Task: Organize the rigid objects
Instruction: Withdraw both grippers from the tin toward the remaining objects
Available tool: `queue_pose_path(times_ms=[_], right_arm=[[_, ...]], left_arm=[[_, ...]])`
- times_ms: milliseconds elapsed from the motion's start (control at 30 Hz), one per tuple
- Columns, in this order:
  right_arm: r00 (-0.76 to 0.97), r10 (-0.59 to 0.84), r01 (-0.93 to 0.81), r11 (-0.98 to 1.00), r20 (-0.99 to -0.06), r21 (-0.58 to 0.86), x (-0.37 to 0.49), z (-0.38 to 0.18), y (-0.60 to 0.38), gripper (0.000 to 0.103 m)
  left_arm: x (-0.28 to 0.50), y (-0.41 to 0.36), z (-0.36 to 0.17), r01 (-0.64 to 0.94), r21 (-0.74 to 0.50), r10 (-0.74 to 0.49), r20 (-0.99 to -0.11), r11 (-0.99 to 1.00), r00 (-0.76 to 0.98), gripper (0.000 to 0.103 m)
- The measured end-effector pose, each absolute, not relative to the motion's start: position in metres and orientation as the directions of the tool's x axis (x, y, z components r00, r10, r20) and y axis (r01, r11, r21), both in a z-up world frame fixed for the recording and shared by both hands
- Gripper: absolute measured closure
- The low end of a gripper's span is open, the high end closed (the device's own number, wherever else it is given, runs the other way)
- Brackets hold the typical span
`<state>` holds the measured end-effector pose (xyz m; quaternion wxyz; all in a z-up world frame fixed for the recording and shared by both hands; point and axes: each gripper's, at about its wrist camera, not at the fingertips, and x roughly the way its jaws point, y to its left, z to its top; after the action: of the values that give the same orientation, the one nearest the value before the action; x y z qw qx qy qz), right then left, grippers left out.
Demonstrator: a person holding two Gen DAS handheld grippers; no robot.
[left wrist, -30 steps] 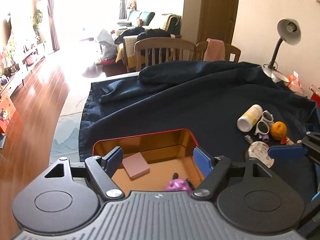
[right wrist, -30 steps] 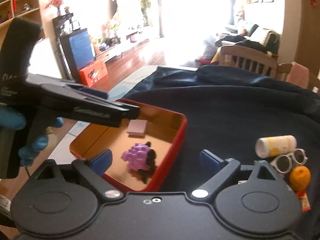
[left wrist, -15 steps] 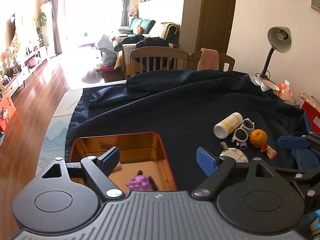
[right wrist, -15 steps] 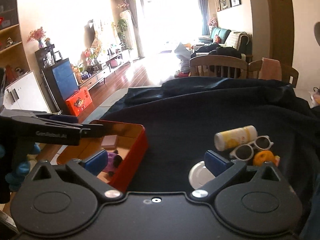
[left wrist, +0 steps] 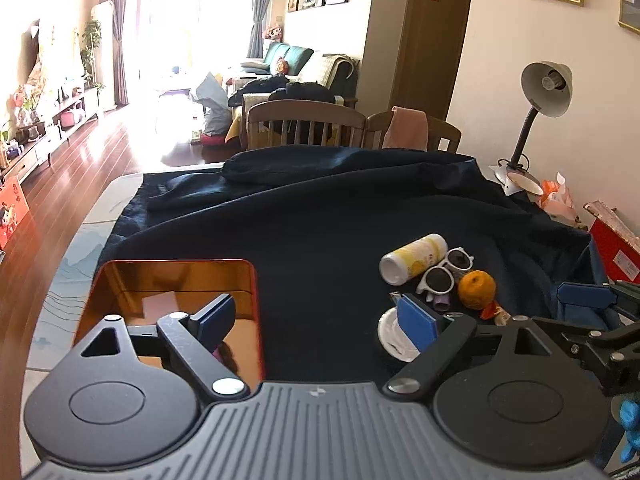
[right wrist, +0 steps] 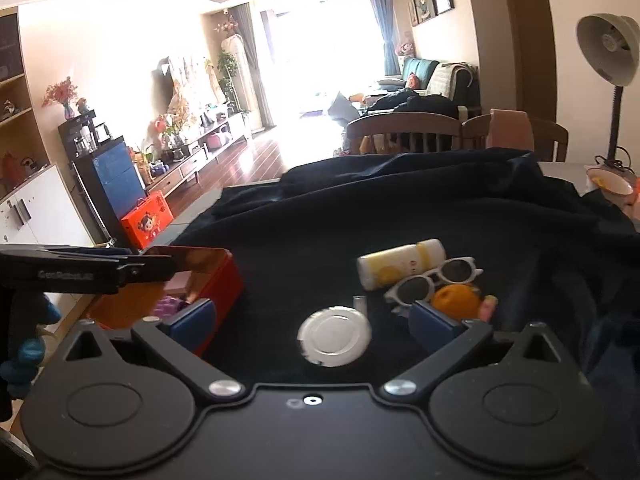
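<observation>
left claw (left wrist: 320,314): black, blue pads | right claw (right wrist: 312,316): black, silver screws | blue gloves

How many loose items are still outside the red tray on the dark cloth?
6 visible: the round white lid, a yellow-white bottle, white sunglasses, an orange, a candy wrapper beside it, and a small grey piece. The grippers may hide more.

White lettering, roughly "GenRobot.AI", runs along the left hand-held gripper (right wrist: 132,270) arm.

Daylight from the far windows (left wrist: 180,40) blew out the background. Fisheye edges curved; the right wrist view was slightly soft.
</observation>
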<state>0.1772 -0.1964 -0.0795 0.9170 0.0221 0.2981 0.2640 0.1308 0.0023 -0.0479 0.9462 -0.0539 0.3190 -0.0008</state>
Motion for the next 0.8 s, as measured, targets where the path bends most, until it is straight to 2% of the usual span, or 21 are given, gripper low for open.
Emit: queue_pose_path(times_ms=[100, 500, 800], right_arm=[[0.691, 0.480, -0.460, 0.869, -0.540, 0.184, 0.184, -0.082, -0.212, 0.000], [0.669, 0.425, -0.444, 0.886, -0.610, 0.131, 0.210, -0.110, -0.258, 0.000], [0.632, 0.394, -0.467, 0.881, -0.667, 0.078, 0.232, -0.133, -0.267, 0.000]], left_arm=[[0.131, -0.013, -0.051, -0.030, -0.098, -0.035, -0.598, 0.995, 0.800, 0.008], [0.150, -0.069, -0.078, 0.019, -0.126, -0.096, -0.641, 0.992, 0.761, 0.007], [0.179, -0.099, -0.111, 0.021, -0.068, -0.062, -0.704, 0.998, 0.708, 0.007]])
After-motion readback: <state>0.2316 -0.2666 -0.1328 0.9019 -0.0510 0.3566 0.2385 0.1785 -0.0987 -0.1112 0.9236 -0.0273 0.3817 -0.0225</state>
